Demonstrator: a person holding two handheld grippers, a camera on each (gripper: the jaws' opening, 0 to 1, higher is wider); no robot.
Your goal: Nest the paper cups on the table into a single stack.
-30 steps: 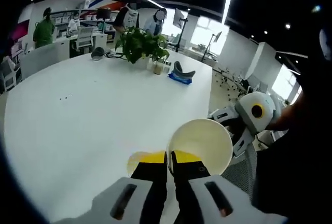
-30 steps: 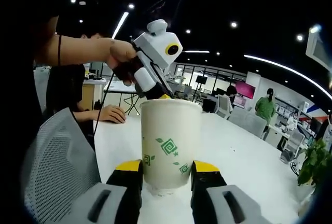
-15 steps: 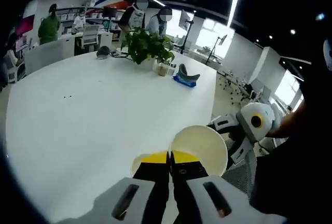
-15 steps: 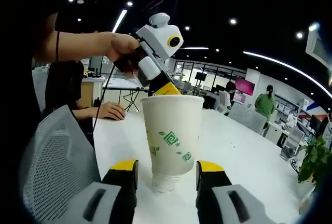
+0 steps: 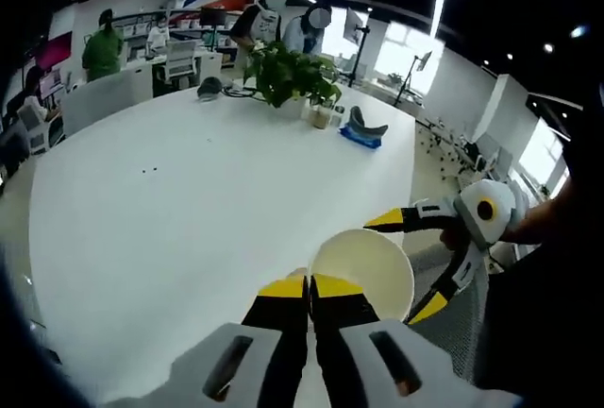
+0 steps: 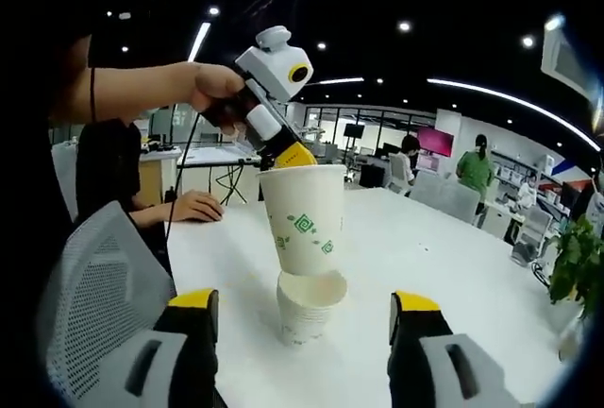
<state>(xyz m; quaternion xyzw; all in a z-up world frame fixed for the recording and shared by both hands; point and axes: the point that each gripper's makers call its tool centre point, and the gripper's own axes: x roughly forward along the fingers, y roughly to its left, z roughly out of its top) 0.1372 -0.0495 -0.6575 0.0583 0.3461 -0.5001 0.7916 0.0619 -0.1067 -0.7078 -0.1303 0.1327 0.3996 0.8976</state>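
White paper cup (image 6: 304, 219) with little green swirl prints is hanging in the air here, pinched by its rim in the left gripper (image 6: 294, 155), whose yellow-tipped fingers are clamping shut on the lip. In the left gripper view the same left gripper (image 5: 309, 287) is showing its fingers pressed together over the cup's rim, with the open mouth of the paper cup (image 5: 362, 274) facing up at the camera.

Right under it, a second cup (image 6: 308, 306) is standing upright on the tabletop (image 6: 453, 304), and the held one is hovering just above its mouth, tilted a bit, its bottom sitting at or barely inside the lower rim; hard to say if they're touching.

The right gripper (image 6: 302, 309) is gaping wide, fingers spread well apart on either side of the standing cup and gripping nothing. It's also poking into the left gripper view, the right gripper (image 5: 409, 264) splayed open beside the cup.

Grey mesh chair (image 6: 94, 285) is sitting at the tabletop's edge, and a potted plant (image 5: 293, 73) is standing further back on the white tabletop (image 5: 189, 200).
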